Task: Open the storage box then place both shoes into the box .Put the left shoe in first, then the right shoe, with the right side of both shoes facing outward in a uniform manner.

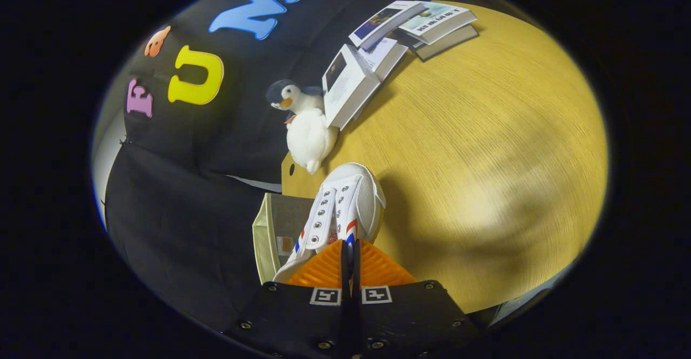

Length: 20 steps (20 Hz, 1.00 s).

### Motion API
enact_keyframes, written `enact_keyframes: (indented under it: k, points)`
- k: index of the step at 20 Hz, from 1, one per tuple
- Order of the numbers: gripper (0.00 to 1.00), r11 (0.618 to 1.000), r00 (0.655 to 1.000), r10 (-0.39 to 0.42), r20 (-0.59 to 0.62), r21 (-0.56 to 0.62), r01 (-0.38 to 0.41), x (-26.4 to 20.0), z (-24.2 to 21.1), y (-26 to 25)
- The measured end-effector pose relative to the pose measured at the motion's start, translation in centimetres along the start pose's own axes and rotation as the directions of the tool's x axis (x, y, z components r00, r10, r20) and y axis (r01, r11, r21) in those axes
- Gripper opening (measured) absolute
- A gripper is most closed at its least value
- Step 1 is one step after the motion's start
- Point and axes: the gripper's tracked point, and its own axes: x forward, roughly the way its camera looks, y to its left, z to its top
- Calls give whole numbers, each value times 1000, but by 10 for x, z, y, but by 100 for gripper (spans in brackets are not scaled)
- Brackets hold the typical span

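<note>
While the gripper (349, 253) rides low with its two fingers (324, 270) drawn close together, a white shoe (345, 208) stands out straight ahead of them, its rear end pinched in the narrow gap between the fingers. Both fingers press on the shoe's collar; toe points away from the gripper.

Table (486, 148): wide wooden top, light yellow grain, lies beside and beyond the shoe. Shoe hangs over the table's near corner, toe just reaching it.

Storage box (275, 229): pale, open-topped, sits just beside the shoe on the side away from the table top, below the table corner. Whether shoe touches box, cannot tell.

Books (399, 35): several, fanned in a loose stack on the table, well beyond the shoe's toe.

Penguin toy (307, 127): soft, white belly, grey head, orange beak; just beyond the shoe's toe, leaning at the nearest book.

Shoe detail: white canvas, white laces, metal eyelets in two rows, ribbed rubber toe cap, red and blue stripes near the fingers.
</note>
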Motion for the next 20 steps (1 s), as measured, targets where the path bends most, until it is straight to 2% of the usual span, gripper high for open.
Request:
enact_keyframes:
  k: [9,20]
  points:
    - [0,991,997,72,-15,-115,-73,9,-7,77]
    - [0,959,996,81,-48,-269,-91,46,-48,140]
